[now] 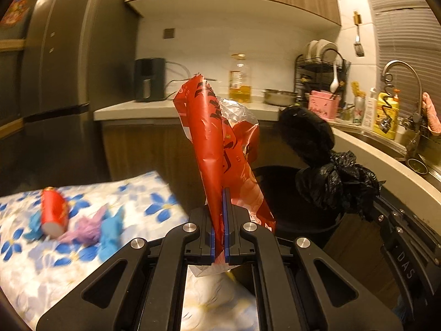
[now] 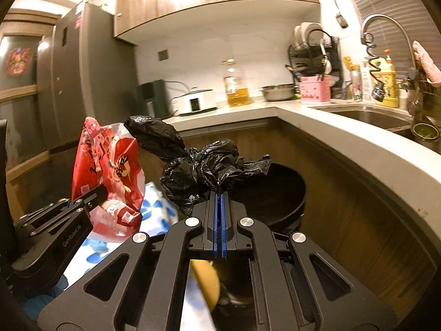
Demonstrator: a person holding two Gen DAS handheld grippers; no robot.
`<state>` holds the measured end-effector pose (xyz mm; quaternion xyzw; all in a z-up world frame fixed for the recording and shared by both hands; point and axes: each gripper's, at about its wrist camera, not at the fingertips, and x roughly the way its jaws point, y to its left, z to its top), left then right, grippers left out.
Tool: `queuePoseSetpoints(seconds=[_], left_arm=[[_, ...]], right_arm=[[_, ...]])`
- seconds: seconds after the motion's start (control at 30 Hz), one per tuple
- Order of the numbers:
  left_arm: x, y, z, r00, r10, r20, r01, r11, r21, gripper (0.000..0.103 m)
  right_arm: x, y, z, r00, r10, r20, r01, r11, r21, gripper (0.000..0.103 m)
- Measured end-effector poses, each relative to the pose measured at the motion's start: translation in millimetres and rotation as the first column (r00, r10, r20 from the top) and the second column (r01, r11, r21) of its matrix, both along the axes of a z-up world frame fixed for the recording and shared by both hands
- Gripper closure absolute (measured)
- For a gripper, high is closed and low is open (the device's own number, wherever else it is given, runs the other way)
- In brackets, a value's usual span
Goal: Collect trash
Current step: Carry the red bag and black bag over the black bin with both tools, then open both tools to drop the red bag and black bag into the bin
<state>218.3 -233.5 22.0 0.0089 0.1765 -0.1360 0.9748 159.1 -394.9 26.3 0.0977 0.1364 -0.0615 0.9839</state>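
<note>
Both grippers hold trash above the black bin.

The left gripper [image 1: 219, 220] has its jaws clamped on a crumpled red snack wrapper [image 1: 217, 138], which stands upright from the blue pads, raised off the flower-patterned worktop [image 1: 82, 262]. The right gripper [image 2: 219, 220] has its jaws pressed together on a bunched black plastic bag [image 2: 198, 171], held just above the rim of the round black bin [image 2: 281, 193] that sits in front of the wooden cabinet. On the flowered cloth to the left lie a red paper cup [image 1: 53, 211] on its side and blue and purple crumpled scraps [image 1: 93, 227] touching it.
</note>
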Motion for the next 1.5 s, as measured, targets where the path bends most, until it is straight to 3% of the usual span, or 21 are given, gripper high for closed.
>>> queuePoseSetpoints(seconds=[0.27,0.87,0.97,1.13,1.2,1.3,1.5], left_arm=[[35.1,-40.3,-3.0,0.994,-0.107,-0.022,0.107,0.994,-0.008,0.099],[72.5,-68.4,-20.6,0.982,-0.181,-0.060,0.181,0.983,0.001,0.096],[73.9,-68.4,-23.8,0.983,-0.171,-0.061,0.173,0.985,0.015,0.079],[75.2,-55.5,-24.7,0.991,-0.115,-0.061,0.116,0.993,0.010,0.052],[73.8,-45.7,-24.4,0.996,-0.075,-0.057,0.075,0.997,0.009,0.033],[69.4,-32.9,-24.4,0.998,-0.039,-0.047,0.039,0.999,0.003,0.020],[60.0,-16.9,-28.9,0.998,0.004,-0.067,-0.003,1.000,0.020,0.006]], right_arm=[[27.9,-23.7,1.9,0.999,-0.043,-0.021,0.043,0.999,-0.005,0.101],[67.6,-49.3,-5.3,0.997,-0.059,-0.044,0.060,0.998,0.003,0.100],[72.2,-52.1,-7.7,0.996,-0.068,-0.059,0.068,0.998,0.005,0.096],[73.3,-56.8,-12.5,0.993,-0.080,-0.082,0.081,0.997,0.014,0.060],[72.0,-57.2,-15.0,0.992,-0.081,-0.093,0.083,0.996,0.014,0.052],[68.2,-55.5,-18.6,0.991,-0.084,-0.102,0.085,0.996,0.009,0.040],[55.8,-45.8,-24.2,0.989,-0.087,-0.123,0.087,0.996,-0.002,0.019]])
